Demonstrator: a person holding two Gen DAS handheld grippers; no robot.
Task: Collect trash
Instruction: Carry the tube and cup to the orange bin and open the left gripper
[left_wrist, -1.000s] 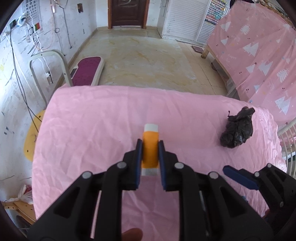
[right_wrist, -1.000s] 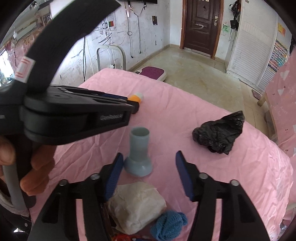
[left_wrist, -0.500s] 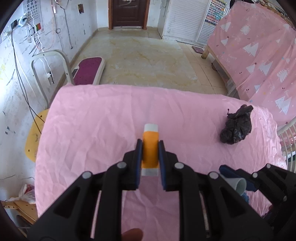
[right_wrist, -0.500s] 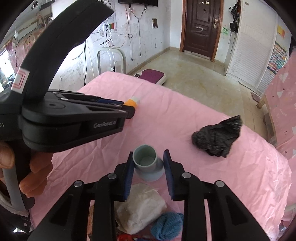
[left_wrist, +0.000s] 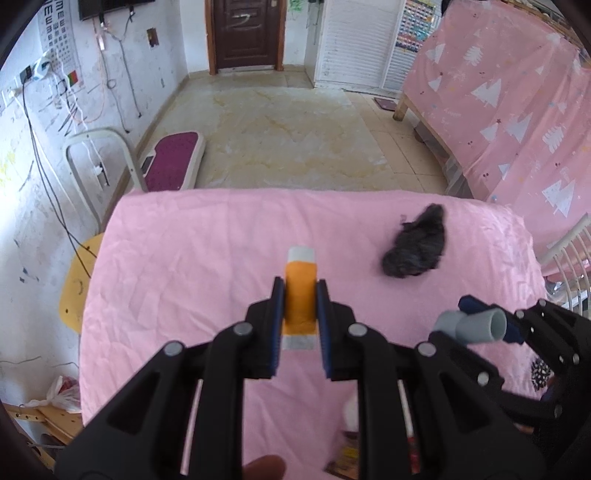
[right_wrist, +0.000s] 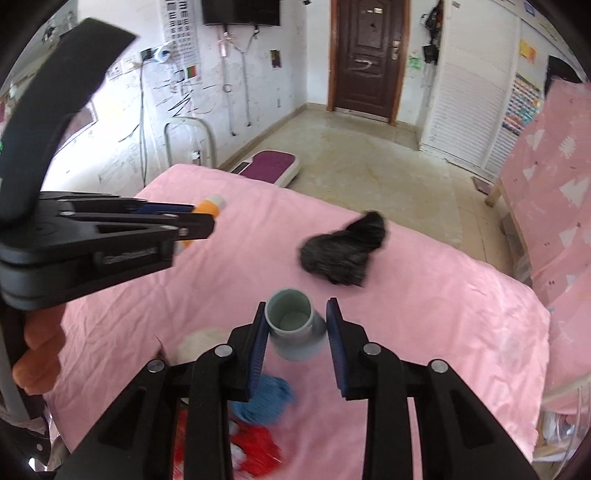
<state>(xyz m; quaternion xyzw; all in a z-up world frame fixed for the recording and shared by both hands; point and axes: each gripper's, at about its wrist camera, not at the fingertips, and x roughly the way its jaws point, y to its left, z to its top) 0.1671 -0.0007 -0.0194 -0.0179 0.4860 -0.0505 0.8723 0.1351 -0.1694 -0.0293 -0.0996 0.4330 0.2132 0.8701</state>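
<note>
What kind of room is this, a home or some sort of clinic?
Probably a plain room in a home, maybe once a clinic: a pink bedsheet covers the surface, an eye chart hangs on the wall, and a weighing scale sits on the floor.

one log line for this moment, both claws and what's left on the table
left claw: shut on orange tube | right claw: shut on grey pipe | black bag: on pink cloth, untouched | blue yarn: on cloth

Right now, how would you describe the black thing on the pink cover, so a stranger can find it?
Look at the pink-covered table, toward its far right part. The crumpled black plastic bag lies there alone, apart from both grippers; it is the only dark, shapeless item.
</note>
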